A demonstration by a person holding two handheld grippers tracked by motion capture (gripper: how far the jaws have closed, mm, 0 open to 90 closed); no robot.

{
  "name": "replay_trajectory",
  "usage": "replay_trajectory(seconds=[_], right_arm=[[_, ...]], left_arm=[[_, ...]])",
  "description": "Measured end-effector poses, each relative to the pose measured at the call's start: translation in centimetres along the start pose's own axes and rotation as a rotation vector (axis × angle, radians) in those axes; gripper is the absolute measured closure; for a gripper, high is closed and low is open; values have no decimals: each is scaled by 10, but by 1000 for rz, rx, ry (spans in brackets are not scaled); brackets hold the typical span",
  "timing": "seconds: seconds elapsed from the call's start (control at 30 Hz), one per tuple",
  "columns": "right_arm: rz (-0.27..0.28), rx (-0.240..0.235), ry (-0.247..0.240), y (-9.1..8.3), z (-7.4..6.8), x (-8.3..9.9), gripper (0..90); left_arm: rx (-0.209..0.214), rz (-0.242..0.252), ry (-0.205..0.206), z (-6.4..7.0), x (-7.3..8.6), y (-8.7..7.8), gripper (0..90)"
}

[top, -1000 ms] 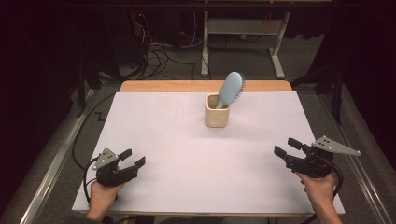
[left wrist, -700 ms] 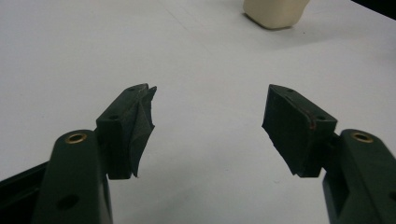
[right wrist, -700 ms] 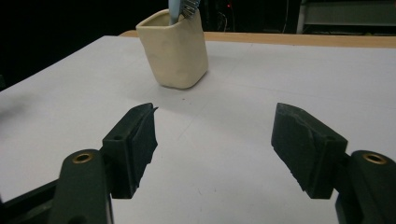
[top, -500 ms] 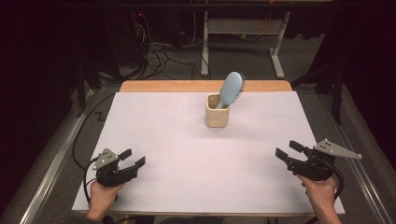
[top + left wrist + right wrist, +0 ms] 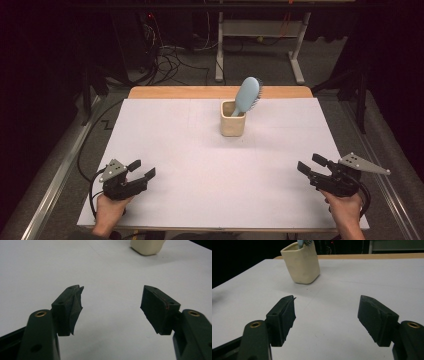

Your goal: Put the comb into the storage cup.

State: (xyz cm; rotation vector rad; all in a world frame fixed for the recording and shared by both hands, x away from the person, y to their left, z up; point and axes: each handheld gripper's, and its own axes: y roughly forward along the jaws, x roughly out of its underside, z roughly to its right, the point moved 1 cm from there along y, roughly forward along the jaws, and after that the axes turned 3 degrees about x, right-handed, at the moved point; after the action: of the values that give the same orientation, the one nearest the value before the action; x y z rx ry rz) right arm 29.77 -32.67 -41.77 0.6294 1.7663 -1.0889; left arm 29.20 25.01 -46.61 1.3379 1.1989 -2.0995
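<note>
A cream cup (image 5: pixel 233 119) stands upright toward the back middle of the white table (image 5: pixel 210 165). A light blue hairbrush (image 5: pixel 247 95) rests handle-down in it, leaning right. My left gripper (image 5: pixel 141 169) hovers near the front left corner, open and holding nothing. My right gripper (image 5: pixel 311 164) sits near the front right edge, also open and holding nothing. In the left gripper view the open gripper (image 5: pixel 111 303) points at bare table, the cup (image 5: pixel 147 246) far ahead. In the right gripper view the open gripper (image 5: pixel 325 315) faces the cup (image 5: pixel 301 262), well short of it.
A wooden strip (image 5: pixel 220 92) runs along the table's far edge. Beyond it on the dark floor lie cables (image 5: pixel 172 55) and a white metal frame (image 5: pixel 260 35). Metal rails (image 5: pixel 55 175) flank the table on both sides.
Both grippers have stayed nearly still; the right one has drifted slightly toward the front edge. The cup and brush have not moved.
</note>
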Motion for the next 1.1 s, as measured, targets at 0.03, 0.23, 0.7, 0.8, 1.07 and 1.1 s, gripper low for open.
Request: replay_trajectory(seconds=[0.03,0.23,0.7,0.8,1.07,1.1], right_arm=[[0,2,0,0,1,1,306],[-4,10,13,-2,3,5,304],[-10,22,30,-5,7,14,304],[-13,25,33,-5,8,15,305],[-15,35,41,-5,11,18,306],[-16,37,45,-6,12,19,306]], left_arm=[[0,-1,1,0,0,0,337],[-1,-1,1,0,0,0,337],[-2,-1,2,0,0,0,338],[-1,0,1,0,0,0,338],[-2,0,2,0,0,0,338],[-2,0,2,0,0,0,338]])
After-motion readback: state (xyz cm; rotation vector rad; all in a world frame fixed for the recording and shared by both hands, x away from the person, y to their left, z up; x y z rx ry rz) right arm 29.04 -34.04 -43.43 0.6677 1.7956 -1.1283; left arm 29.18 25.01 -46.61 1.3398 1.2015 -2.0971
